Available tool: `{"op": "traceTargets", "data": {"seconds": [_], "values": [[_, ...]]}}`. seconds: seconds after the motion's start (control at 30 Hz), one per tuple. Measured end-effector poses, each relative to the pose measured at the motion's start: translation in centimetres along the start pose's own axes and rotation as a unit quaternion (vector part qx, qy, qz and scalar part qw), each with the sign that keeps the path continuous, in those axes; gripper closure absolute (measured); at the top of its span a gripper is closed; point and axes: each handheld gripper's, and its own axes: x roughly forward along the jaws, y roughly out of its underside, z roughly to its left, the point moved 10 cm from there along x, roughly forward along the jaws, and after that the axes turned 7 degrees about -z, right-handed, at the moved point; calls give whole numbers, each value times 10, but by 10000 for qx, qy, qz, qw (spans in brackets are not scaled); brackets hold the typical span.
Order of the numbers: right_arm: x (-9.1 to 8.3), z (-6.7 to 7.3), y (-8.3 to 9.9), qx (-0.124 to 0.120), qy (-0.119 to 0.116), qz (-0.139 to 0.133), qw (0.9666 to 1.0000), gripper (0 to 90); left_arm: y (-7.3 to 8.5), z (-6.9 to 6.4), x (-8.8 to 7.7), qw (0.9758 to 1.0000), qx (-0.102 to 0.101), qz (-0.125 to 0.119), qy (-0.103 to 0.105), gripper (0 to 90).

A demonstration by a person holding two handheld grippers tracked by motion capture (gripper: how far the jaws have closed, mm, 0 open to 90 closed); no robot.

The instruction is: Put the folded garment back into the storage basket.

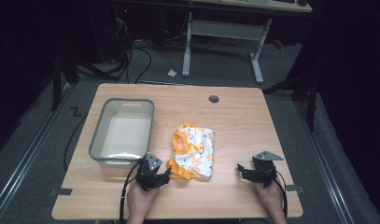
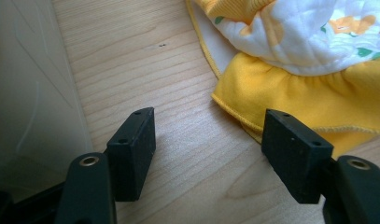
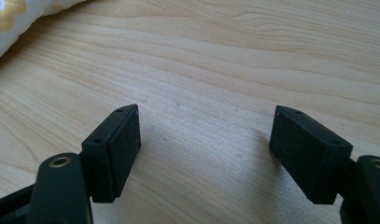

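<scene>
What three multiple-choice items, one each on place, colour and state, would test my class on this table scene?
1. Where does the bin stand from the garment in the high view?
A. to its left
B. to its right
C. on top of it

2. What colour is the garment's trim?
A. blue
B. yellow
C. red

3. How do the left gripper's jaws stand?
A. shut on the garment
B. shut on nothing
C. open, by the garment's hem

Key:
1 A, the bin sits left of the garment on the table.
2 B, the frilled hem is yellow.
3 C, bare wood shows between the jaws, with the hem beside one of them.
</scene>
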Motion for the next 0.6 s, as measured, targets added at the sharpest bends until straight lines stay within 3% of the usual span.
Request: {"op": "traceTargets", "data": {"seconds": [0.6], "values": [[0, 0, 0, 3, 0, 2, 10000, 251, 0, 0, 0, 10000, -6, -7, -33, 352]]}}
